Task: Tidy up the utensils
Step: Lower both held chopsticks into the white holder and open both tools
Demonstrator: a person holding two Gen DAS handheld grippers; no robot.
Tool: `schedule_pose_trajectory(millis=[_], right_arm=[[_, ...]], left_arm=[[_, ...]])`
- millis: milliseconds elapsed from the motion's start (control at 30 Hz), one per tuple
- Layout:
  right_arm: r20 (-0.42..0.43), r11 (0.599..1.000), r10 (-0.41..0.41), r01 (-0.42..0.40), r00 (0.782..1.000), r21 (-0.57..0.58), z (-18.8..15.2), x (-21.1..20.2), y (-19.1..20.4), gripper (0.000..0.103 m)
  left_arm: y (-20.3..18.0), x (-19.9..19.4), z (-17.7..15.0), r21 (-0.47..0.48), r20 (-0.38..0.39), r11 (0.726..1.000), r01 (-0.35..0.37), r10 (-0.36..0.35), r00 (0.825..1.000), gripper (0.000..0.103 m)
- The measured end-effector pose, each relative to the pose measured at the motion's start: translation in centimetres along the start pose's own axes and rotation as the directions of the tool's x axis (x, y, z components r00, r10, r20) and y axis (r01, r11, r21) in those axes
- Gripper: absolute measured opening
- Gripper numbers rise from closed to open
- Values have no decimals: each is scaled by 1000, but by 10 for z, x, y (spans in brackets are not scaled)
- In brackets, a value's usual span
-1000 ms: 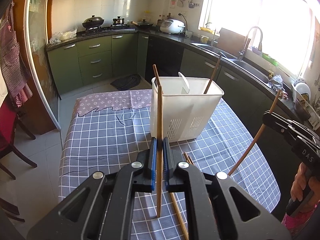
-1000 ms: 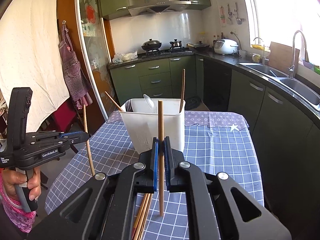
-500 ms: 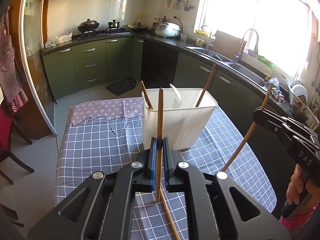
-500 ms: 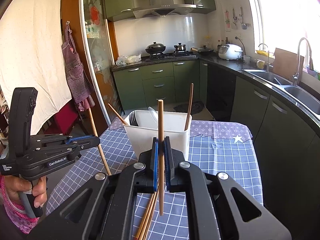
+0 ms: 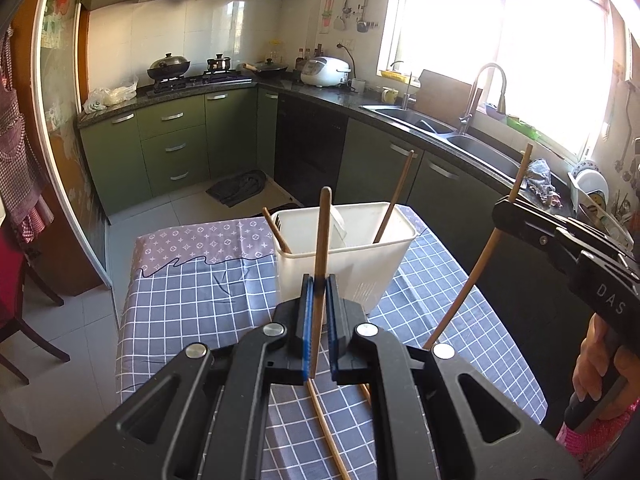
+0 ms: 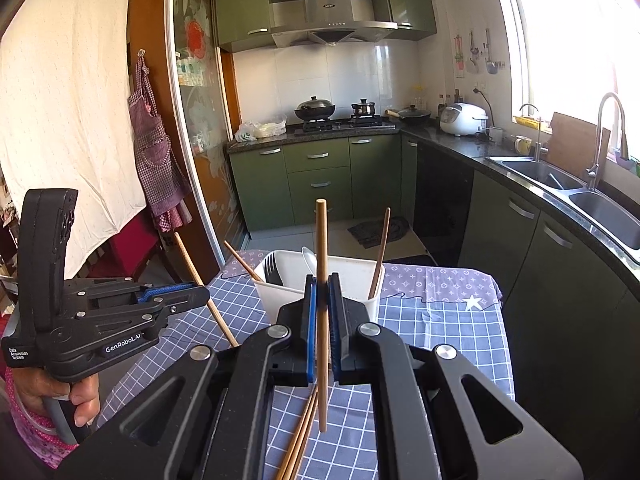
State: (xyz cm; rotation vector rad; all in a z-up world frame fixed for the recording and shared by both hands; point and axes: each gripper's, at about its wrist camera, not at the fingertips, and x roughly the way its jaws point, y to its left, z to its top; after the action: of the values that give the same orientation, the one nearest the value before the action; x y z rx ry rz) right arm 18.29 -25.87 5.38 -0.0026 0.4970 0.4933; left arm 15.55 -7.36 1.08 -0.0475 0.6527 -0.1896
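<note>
Left wrist view: left gripper (image 5: 319, 292) pinches a wooden chopstick (image 5: 322, 240) almost upright, top tipped slightly right. Right gripper (image 6: 322, 300) clamps another chopstick (image 6: 321, 248) dead vertical, both above the checkered tablecloth (image 5: 192, 304). Loose chopsticks (image 6: 298, 440) lie flat underneath, pointing away. Just beyond sits the white utensil basket (image 5: 360, 264) with two sticks leaning outward.
</note>
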Motion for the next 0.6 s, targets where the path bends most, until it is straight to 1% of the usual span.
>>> schedule_pose_trajectory(millis=[167, 300, 433, 500, 600], right_arm=[[60, 1000, 15, -16, 998, 11, 33, -14, -1, 6], [129, 999, 29, -32, 991, 20, 66, -25, -4, 6], [212, 999, 26, -33, 977, 28, 102, -30, -11, 6], [252, 999, 7, -15, 968, 30, 116, -26, -15, 6], [255, 999, -14, 6, 967, 32, 129, -5, -20, 7]], left_arm=[[-10, -19, 29, 22, 45, 999, 28, -29, 999, 6], [-19, -44, 59, 46, 125, 998, 36, -42, 991, 6], [-27, -67, 89, 51, 233, 998, 21, -32, 972, 6], [-28, -70, 101, 43, 283, 999, -7, -5, 959, 6], [-25, -62, 112, 17, 340, 998, -59, 50, 939, 6]])
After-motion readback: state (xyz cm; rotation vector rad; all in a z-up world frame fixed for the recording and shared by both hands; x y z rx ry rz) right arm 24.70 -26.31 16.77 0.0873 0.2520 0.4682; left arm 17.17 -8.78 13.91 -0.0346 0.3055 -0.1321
